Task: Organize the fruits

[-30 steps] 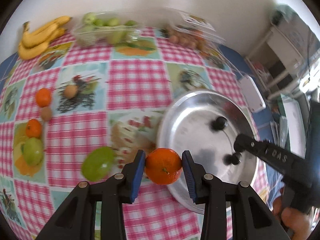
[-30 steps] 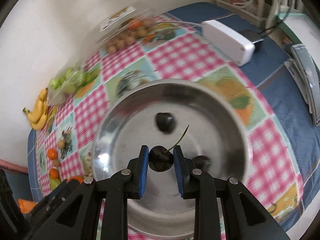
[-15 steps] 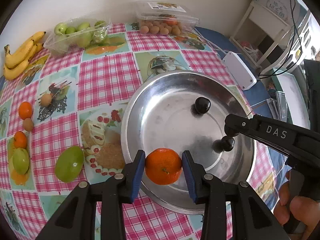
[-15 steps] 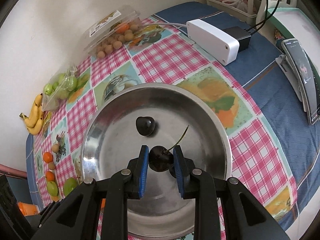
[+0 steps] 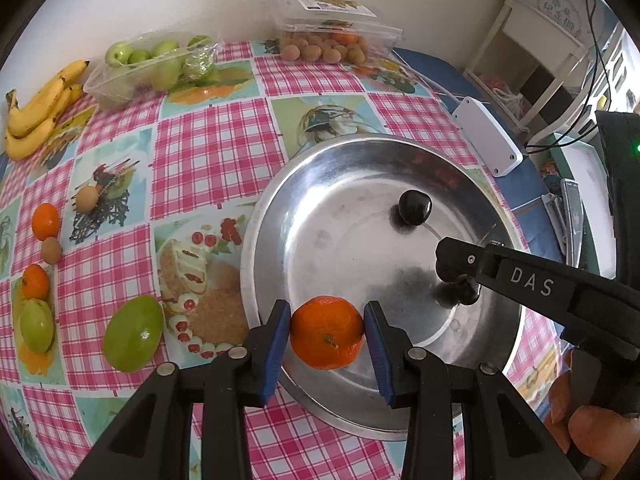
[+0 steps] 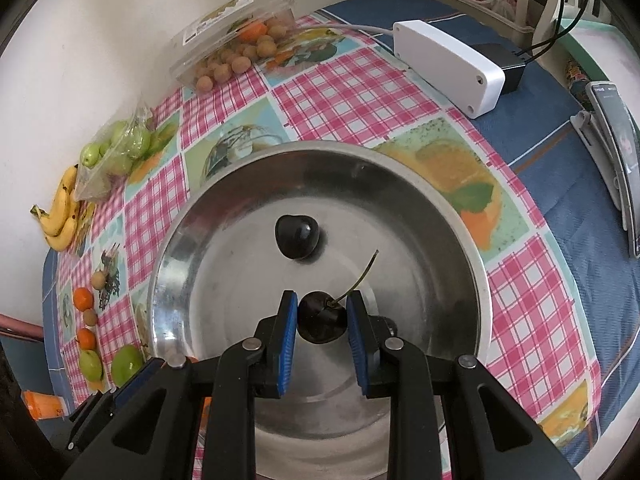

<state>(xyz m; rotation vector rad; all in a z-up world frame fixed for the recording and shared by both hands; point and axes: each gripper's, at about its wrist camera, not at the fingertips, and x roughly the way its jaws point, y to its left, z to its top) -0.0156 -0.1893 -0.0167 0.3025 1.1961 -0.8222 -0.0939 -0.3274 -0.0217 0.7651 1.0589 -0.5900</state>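
- We hold a round orange mandarin (image 5: 326,332) between the blue-padded fingers of our left gripper (image 5: 326,334), which are closed on it, poised over the near rim of the wide, shallow steel bowl (image 5: 280,216).
- Our right gripper (image 6: 322,320) has its fingers narrowed onto a dark, stemmed cherry (image 6: 320,316) above the bowl's floor.
- One dark glossy cherry (image 6: 297,236) already lies in the bowl; in the left view something dark shows under the right gripper's tip, which we cannot make out.
- We judge the sorting to be early: two small mandarins (image 5: 46,221), two small brown fruits (image 5: 87,199), a large green fruit (image 5: 133,334) and a smaller green one (image 5: 37,325) are loose on the checked pink cloth of the bench (image 5: 216,140).
- The yellow bananas (image 5: 38,110), the clear bag of green fruit (image 5: 152,64) and the clear plastic box of brown fruit (image 5: 332,40) sit at the far edge by the wall.
- The bowl's floor is mostly bare, so both fruits have room to drop.
- The two grippers are near each other over the bowl; the white box (image 6: 448,66) lies beyond its far rim.
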